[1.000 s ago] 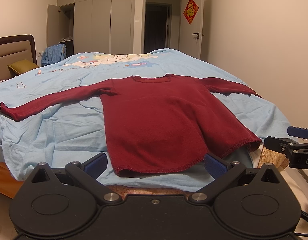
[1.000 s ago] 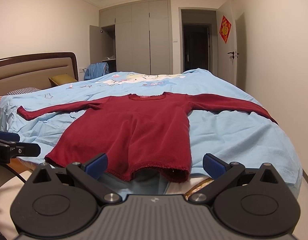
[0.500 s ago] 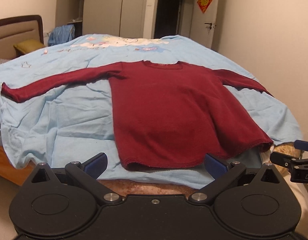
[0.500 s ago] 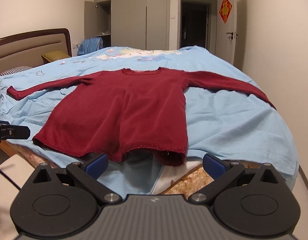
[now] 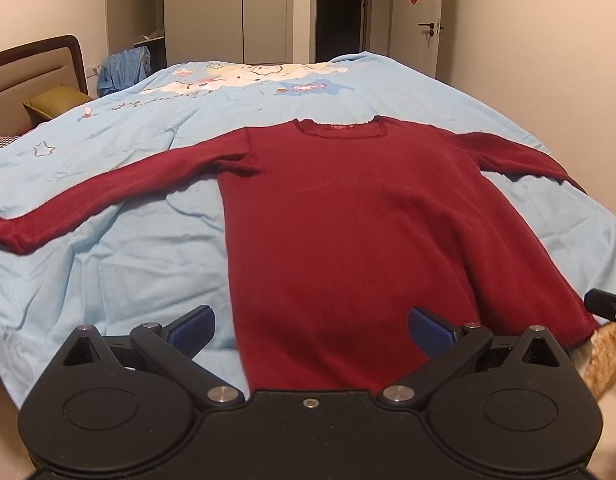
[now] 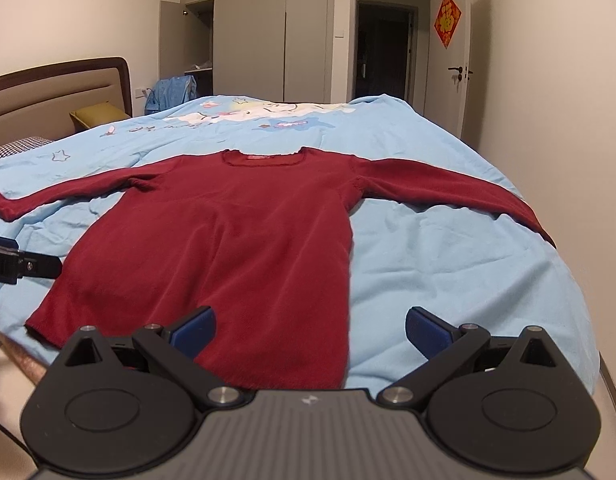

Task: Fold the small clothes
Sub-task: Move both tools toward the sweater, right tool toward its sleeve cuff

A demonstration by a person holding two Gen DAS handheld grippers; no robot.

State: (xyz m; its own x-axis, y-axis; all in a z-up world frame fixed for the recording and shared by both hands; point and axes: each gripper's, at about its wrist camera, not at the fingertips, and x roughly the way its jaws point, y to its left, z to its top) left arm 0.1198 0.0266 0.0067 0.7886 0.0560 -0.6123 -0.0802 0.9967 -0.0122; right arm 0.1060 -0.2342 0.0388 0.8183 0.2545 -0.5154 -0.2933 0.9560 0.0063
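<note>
Dark red knit top (image 5: 348,232) spread flat, front up, on the blue sheet (image 5: 119,248) of the bed, both sleeves out sideways, hem at the near edge; no fold made yet. Left gripper (image 5: 310,326) and right gripper (image 6: 310,326) at the hem, jaws wide apart, gripping nothing. Judged remaining: sleeves in, body folded over.

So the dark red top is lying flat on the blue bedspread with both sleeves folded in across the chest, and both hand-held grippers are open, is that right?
Not quite: on the dark red top both sleeves are spread straight out to the sides, not folded in, as the right wrist view shows. It does lie flat on the blue bedspread, and both the left hand-held gripper and the right hand-held gripper are open.
</note>
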